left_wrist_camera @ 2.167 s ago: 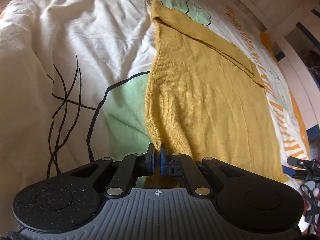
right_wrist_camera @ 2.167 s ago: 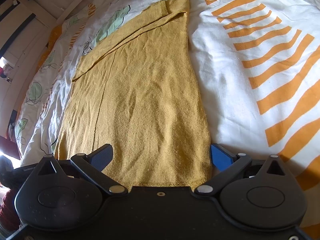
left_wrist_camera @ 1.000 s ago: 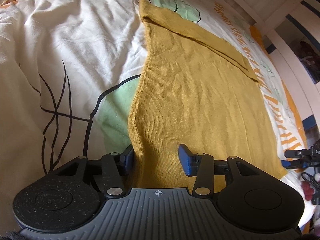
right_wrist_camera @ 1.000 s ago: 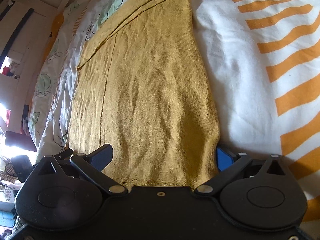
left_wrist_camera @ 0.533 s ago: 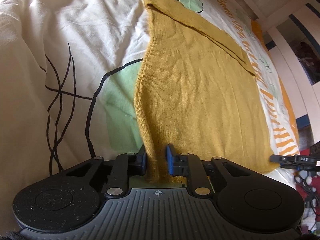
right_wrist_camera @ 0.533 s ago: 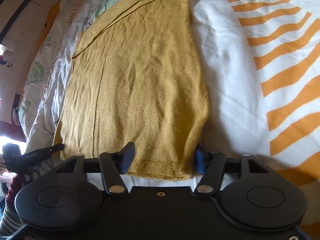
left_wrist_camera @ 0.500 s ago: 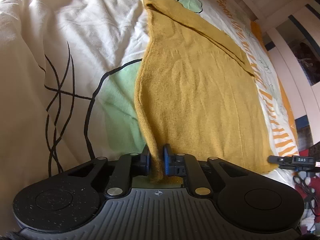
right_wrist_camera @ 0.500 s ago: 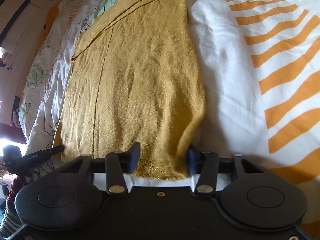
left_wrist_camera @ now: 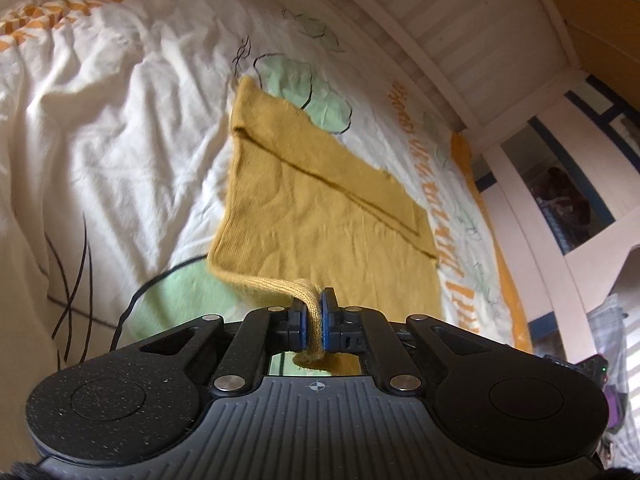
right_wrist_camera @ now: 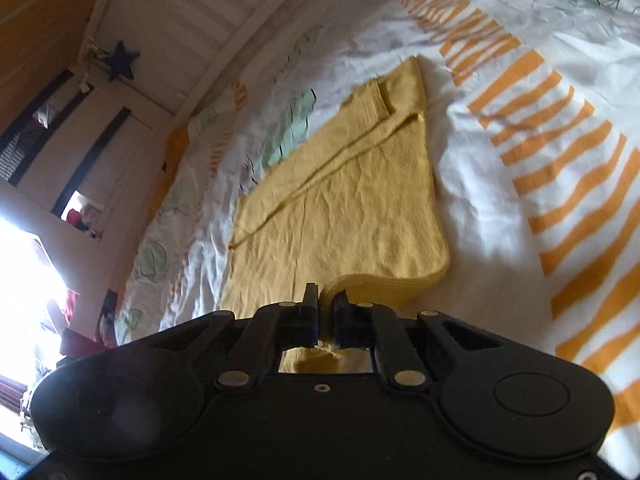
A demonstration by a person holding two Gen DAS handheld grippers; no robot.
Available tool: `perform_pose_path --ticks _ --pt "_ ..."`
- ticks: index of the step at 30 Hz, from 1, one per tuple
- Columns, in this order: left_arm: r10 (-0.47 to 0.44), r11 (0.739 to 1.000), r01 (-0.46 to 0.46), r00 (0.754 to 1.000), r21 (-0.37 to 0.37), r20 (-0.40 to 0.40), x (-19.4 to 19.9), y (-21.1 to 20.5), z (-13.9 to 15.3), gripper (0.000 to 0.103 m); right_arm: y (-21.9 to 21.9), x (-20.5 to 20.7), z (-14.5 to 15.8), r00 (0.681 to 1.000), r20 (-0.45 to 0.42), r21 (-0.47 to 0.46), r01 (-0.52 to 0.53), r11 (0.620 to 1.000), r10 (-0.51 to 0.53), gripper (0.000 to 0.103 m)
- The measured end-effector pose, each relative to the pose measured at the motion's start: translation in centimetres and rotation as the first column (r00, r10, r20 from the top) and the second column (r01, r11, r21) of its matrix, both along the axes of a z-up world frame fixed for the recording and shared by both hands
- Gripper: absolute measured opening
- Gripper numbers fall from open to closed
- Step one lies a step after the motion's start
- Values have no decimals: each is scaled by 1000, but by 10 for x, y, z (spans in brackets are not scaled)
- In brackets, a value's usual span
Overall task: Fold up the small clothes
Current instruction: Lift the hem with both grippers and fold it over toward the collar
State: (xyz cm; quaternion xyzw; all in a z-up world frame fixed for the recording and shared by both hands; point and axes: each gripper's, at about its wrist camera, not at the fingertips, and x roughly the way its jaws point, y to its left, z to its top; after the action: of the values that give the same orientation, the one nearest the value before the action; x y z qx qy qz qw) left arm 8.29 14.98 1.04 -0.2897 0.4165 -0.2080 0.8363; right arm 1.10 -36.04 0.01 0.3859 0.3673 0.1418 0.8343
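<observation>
Mustard-yellow knitted garment (left_wrist_camera: 320, 216) lies spread on the bed, running from the middle of each frame toward the upper centre, with one sleeve folded diagonally across its body. Its near hem is lifted off the bedding: in the left wrist view a corner strip curls up into my left claw (left_wrist_camera: 314, 330), whose blue pads are clamped tight on it. In the right wrist view the other hem corner bunches into my right claw (right_wrist_camera: 326, 324); its jaws are closing the last bit, and the yellow knit already sits pinched between them.

Around the garment is the white duvet cover with orange stripes and green leaf prints (right_wrist_camera: 500, 208), rumpled at the left of the left view. Past it, a white slatted bed frame (left_wrist_camera: 472, 52) curves across the top of the frame.

I judge the fold as partly done: the sleeve looks tucked in and both bottom corners are secured. What is left, as I read it, is carrying the hem up over the body toward the collar end and laying it flat, perhaps with another fold after.
</observation>
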Motion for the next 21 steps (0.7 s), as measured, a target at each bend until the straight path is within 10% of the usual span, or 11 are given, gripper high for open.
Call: perform_pose_path --ticks 10,15,21 --pt "16 1000 -16 999 -8 32 47 -10 5 4 -6 50 6 999 -25 -45 -22 999 21 23" --pt "27 1000 -27 1000 -10 -6 45 -2 -8 4 3 44 -5 997 -57 -119 -54 991 47 58" --pt "38 999 -38 999 -4 -15 42 3 -11 4 52 73 -8 960 -1 -453 -251 856 281 60"
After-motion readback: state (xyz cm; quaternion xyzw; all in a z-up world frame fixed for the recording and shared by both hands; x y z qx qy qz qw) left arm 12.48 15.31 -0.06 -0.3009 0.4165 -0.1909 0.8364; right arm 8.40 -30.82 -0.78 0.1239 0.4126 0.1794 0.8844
